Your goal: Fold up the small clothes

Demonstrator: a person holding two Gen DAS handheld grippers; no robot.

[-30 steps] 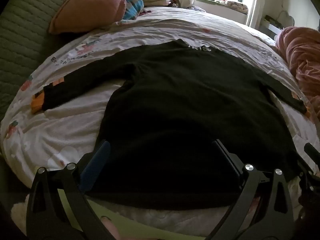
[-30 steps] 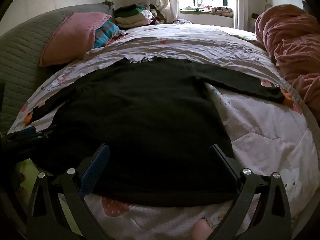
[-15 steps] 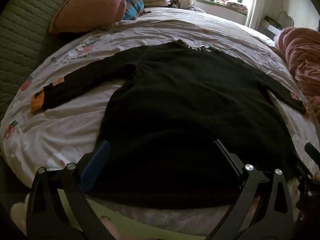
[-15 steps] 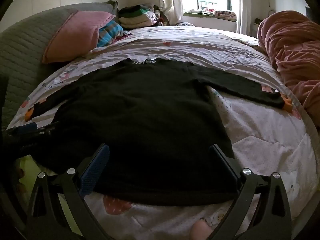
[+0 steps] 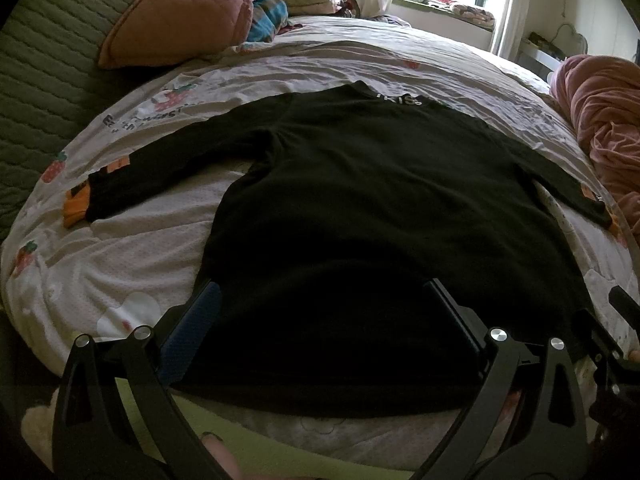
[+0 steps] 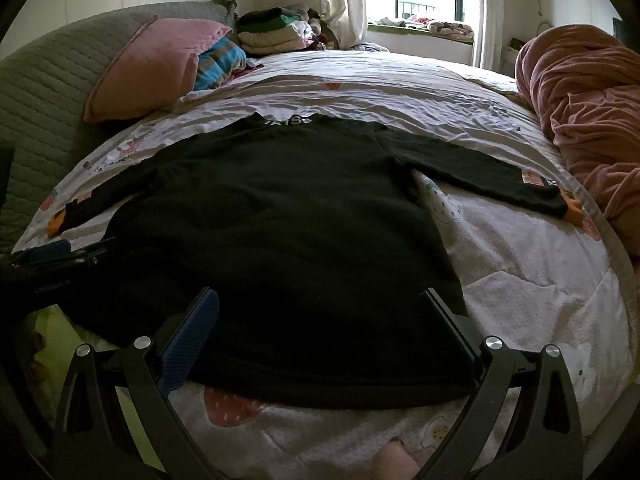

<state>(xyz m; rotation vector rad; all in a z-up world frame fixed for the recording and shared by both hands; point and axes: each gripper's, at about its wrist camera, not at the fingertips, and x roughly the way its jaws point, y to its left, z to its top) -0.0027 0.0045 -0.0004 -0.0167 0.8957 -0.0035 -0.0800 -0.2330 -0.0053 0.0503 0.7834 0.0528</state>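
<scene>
A black long-sleeved top (image 5: 360, 216) lies flat on the bed, collar far, hem near, both sleeves spread out with orange cuffs (image 5: 76, 206). It also shows in the right wrist view (image 6: 288, 224). My left gripper (image 5: 320, 304) is open and empty, hovering above the hem toward its left side. My right gripper (image 6: 320, 306) is open and empty above the hem toward its right side. The left gripper's tip shows in the right wrist view (image 6: 52, 252) at the left edge.
The white printed sheet (image 5: 120, 248) covers the bed. A pink pillow (image 5: 180, 12) and a stack of folded clothes (image 6: 272, 30) lie at the far left. A pink blanket (image 6: 580, 112) is heaped on the right. A green quilted headboard (image 5: 36, 80) stands left.
Both grippers have risen and tilted slightly, so the views show more of the room. The top has not moved and both grippers stay open.
</scene>
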